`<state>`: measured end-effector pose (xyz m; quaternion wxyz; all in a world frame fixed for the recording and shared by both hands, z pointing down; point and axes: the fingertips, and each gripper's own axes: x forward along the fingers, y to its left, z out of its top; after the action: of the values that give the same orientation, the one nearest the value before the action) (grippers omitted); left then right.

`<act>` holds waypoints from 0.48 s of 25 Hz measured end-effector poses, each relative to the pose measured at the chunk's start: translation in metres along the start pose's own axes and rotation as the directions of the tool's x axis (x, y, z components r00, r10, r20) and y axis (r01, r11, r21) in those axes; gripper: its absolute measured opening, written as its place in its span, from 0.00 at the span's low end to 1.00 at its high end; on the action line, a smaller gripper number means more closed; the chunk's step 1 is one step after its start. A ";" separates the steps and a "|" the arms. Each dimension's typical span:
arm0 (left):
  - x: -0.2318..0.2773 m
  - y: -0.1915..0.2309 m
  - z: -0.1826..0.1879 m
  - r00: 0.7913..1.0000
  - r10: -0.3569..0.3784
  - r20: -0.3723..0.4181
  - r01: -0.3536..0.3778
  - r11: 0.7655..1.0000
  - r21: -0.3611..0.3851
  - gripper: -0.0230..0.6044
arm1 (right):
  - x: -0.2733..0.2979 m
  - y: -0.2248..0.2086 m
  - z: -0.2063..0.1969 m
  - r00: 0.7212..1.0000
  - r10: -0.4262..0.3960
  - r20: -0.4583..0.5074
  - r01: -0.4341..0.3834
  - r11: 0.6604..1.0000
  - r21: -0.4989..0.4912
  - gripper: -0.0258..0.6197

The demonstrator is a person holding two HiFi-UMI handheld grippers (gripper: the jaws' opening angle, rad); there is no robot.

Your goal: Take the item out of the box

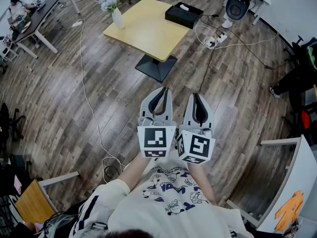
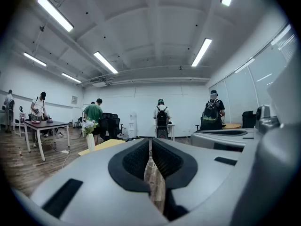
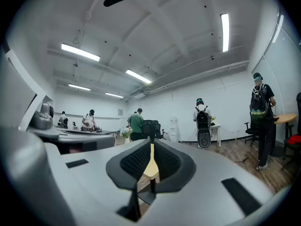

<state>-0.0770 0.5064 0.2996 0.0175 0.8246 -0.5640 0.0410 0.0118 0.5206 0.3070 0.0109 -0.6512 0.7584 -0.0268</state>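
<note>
A black open box (image 1: 184, 15) lies on the far corner of a yellow square table (image 1: 148, 33), with something white (image 1: 184, 7) inside it. Both grippers are held side by side in front of the person's chest, well short of the table. My left gripper (image 1: 163, 89) is shut with nothing between its pads. My right gripper (image 1: 196, 95) is shut and empty too. In the left gripper view the shut jaws (image 2: 150, 144) point toward the yellow table (image 2: 101, 145). In the right gripper view the shut jaws (image 3: 151, 146) show a sliver of yellow table between them.
A white vase of flowers (image 1: 117, 18) stands on the table's left corner. Cables and a power strip (image 1: 213, 41) lie on the wood floor; a white cable (image 1: 89, 98) runs at left. A grey machine (image 1: 237, 4) stands beyond the table. Desks (image 1: 39, 19) and several people line the room.
</note>
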 end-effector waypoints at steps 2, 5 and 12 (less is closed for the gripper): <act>0.001 0.001 0.000 1.000 0.004 -0.003 -0.004 1.000 -0.010 0.09 | 0.002 -0.001 0.000 1.000 -0.001 0.001 0.001 1.000 -0.001 0.10; 0.002 0.002 0.000 1.000 0.004 -0.001 -0.004 1.000 -0.010 0.09 | 0.003 -0.001 0.001 1.000 -0.004 0.001 0.004 1.000 -0.002 0.10; 0.002 0.003 0.000 1.000 0.003 0.000 -0.003 1.000 0.002 0.09 | 0.003 -0.003 -0.001 1.000 -0.005 -0.003 0.005 1.000 0.000 0.10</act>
<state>-0.0793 0.5037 0.2998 0.0167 0.8239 -0.5650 0.0416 0.0145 0.5176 0.3077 0.0096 -0.6529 0.7569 -0.0279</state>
